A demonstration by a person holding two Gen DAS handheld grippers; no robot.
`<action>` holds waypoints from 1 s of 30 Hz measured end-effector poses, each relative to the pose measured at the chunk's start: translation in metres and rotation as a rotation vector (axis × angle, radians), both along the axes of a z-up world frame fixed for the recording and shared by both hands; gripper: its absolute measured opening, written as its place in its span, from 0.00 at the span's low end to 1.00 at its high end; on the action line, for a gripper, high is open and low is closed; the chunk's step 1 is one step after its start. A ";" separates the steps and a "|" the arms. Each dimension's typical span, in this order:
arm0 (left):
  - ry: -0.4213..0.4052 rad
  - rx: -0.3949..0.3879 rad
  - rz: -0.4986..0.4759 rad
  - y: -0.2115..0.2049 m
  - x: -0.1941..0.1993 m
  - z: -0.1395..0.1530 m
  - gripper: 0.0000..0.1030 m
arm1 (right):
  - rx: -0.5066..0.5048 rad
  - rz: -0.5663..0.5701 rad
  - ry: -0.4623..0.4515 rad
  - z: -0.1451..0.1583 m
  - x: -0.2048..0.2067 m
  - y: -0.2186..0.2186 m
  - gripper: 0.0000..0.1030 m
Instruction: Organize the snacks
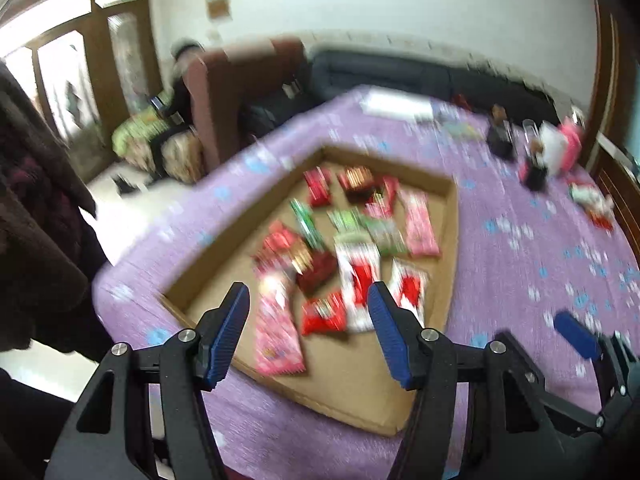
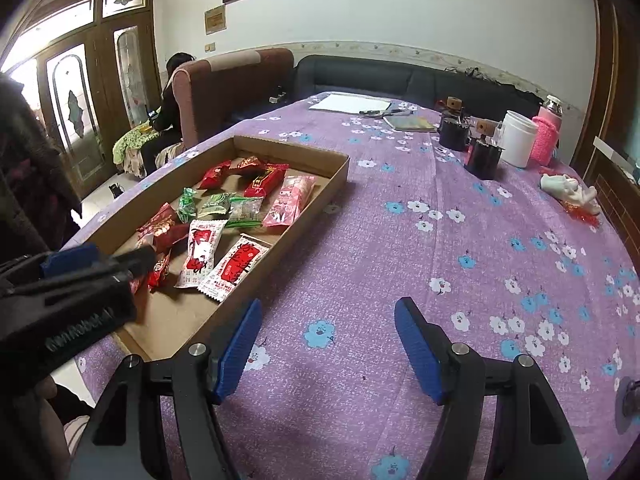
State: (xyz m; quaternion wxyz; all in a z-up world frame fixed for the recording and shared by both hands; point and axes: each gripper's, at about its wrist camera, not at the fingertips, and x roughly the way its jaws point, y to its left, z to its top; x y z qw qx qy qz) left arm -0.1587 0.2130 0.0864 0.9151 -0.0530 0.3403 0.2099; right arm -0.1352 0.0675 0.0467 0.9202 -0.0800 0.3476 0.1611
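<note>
A shallow cardboard tray (image 1: 452, 240) (image 2: 340, 168) lies on the purple flowered tablecloth (image 2: 400, 240) and holds several wrapped snacks. Among them are two white-and-red packets (image 2: 202, 252) (image 1: 360, 276), green packets (image 2: 224, 208), red packets (image 2: 240, 170) and a pink packet (image 2: 292, 200). My left gripper (image 1: 308, 320) hovers open over the tray's near end, with nothing between its blue pads; it also shows as the left gripper (image 2: 80, 276) in the right wrist view. To the right of the tray, my right gripper (image 2: 326, 340) stands open above bare cloth. The left wrist view is blurred.
At the far right of the table stand two black cups (image 2: 482, 156), a white jar (image 2: 518, 140) and a pink bottle (image 2: 546, 136). Papers (image 2: 352, 102) lie at the back. A white-and-red wrapper (image 2: 572, 194) rests near the right edge. A person (image 2: 168, 108) sits beyond the table.
</note>
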 end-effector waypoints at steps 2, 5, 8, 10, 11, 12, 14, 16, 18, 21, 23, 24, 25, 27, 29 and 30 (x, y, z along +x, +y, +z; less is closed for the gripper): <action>-0.103 0.058 0.049 -0.002 -0.014 0.016 0.65 | 0.008 -0.002 -0.011 0.002 -0.001 -0.003 0.69; -0.266 0.130 0.110 -0.005 -0.038 0.041 0.99 | 0.017 0.002 -0.029 0.007 -0.003 -0.005 0.69; -0.394 0.170 0.129 -0.006 -0.057 0.055 1.00 | 0.018 0.007 -0.055 0.011 -0.007 -0.006 0.69; -0.367 0.178 0.146 -0.002 -0.052 0.056 1.00 | 0.020 0.010 -0.063 0.013 -0.008 -0.006 0.71; -0.326 0.163 0.131 0.000 -0.046 0.055 1.00 | 0.021 0.013 -0.067 0.014 -0.009 -0.005 0.71; -0.276 0.135 0.103 0.004 -0.039 0.052 1.00 | 0.022 0.017 -0.069 0.014 -0.011 -0.005 0.71; -0.178 0.061 0.064 0.012 -0.024 0.043 1.00 | 0.019 0.022 -0.073 0.015 -0.013 -0.004 0.71; -0.126 0.030 0.077 0.017 -0.016 0.034 1.00 | 0.014 0.029 -0.077 0.016 -0.015 -0.002 0.71; -0.085 0.002 0.079 0.023 -0.009 0.026 1.00 | 0.005 0.032 -0.081 0.016 -0.016 0.000 0.72; -0.055 -0.010 0.088 0.024 -0.005 0.020 1.00 | -0.011 0.043 -0.079 0.015 -0.017 0.006 0.73; -0.044 -0.016 0.089 0.023 -0.007 0.017 1.00 | -0.026 0.054 -0.078 0.014 -0.018 0.011 0.73; -0.037 -0.024 0.090 0.025 -0.006 0.015 1.00 | -0.037 0.060 -0.078 0.013 -0.019 0.015 0.74; -0.032 -0.028 0.089 0.025 -0.009 0.012 1.00 | -0.043 0.066 -0.077 0.012 -0.019 0.018 0.74; -0.017 -0.039 0.086 0.027 -0.008 0.008 1.00 | -0.056 0.081 -0.074 0.011 -0.020 0.027 0.74; -0.003 -0.052 0.086 0.031 -0.009 0.004 1.00 | -0.075 0.100 -0.076 0.010 -0.022 0.036 0.74; 0.002 -0.062 0.085 0.033 -0.009 0.003 1.00 | -0.081 0.107 -0.078 0.010 -0.022 0.038 0.74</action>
